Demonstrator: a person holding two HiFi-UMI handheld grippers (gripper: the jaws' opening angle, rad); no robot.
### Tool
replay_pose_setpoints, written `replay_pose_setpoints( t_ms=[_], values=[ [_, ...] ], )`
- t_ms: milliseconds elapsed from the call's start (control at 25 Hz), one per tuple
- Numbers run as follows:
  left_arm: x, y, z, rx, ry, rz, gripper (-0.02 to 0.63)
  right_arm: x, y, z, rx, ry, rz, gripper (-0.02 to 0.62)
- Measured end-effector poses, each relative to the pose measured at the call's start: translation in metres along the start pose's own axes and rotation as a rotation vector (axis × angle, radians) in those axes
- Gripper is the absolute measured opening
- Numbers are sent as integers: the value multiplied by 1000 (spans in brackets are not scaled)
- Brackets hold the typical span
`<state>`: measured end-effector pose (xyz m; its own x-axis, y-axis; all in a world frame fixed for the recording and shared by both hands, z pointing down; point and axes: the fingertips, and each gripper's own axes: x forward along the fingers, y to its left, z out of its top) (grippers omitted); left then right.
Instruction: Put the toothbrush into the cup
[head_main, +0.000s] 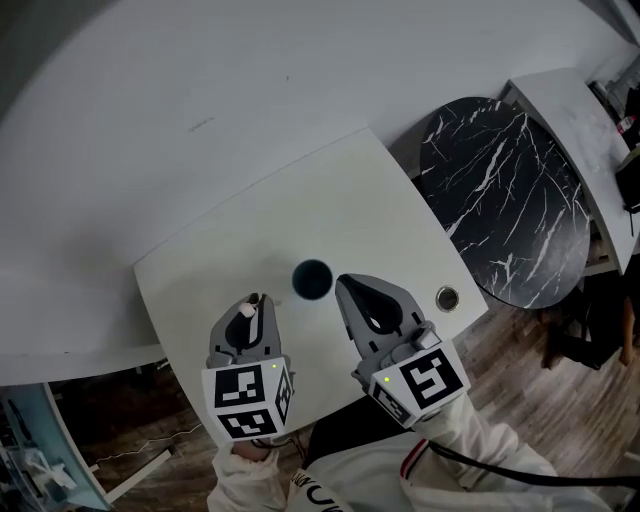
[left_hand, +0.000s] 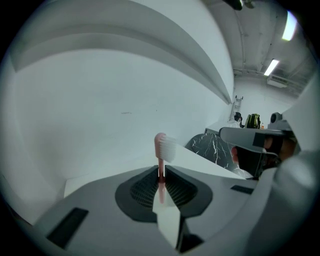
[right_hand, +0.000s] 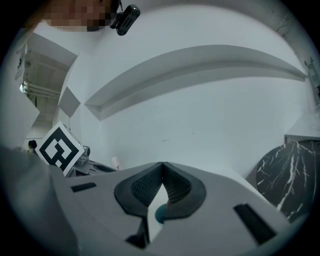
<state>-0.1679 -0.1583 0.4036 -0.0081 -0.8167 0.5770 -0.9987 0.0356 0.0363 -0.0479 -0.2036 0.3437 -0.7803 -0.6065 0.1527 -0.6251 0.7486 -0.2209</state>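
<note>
Cup (head_main: 312, 279) on white table (head_main: 300, 200); marble table (head_main: 505, 200) beside.

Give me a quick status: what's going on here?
Left gripper clamped on toothbrush, head up. Right gripper shut, empty. Cup just ahead of both, nothing in the way.

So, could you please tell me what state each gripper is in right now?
Left gripper: closed on the pink plastic toothbrush.
Right gripper: closed, empty.
</note>
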Motion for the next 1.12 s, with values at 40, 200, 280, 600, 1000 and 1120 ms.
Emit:
replay_pose_setpoints(
  t_ms=[40,200,280,600,1000,1120],
  values=[
    [-1,-5,6,4,-11,-8,51,0,-1,5,-7,-6,-3,3],
    [-3,-19,27,22,-50,-31,51,-3,-6,24,-30,-28,-14,4],
    [-3,-25,35,32,-61,-41,51,-3,-10,31,-37,-35,-22,3],
    [16,-40,43,51,-69,-75,51,1,-28,31,-36,-33,-55,3],
    [47,-46,26,56,-35,-101,51,12,-50,6,-11,4,-79,3],
    [55,-48,18,60,-20,-102,51,14,-56,-2,2,13,-82,3]
  ],
)
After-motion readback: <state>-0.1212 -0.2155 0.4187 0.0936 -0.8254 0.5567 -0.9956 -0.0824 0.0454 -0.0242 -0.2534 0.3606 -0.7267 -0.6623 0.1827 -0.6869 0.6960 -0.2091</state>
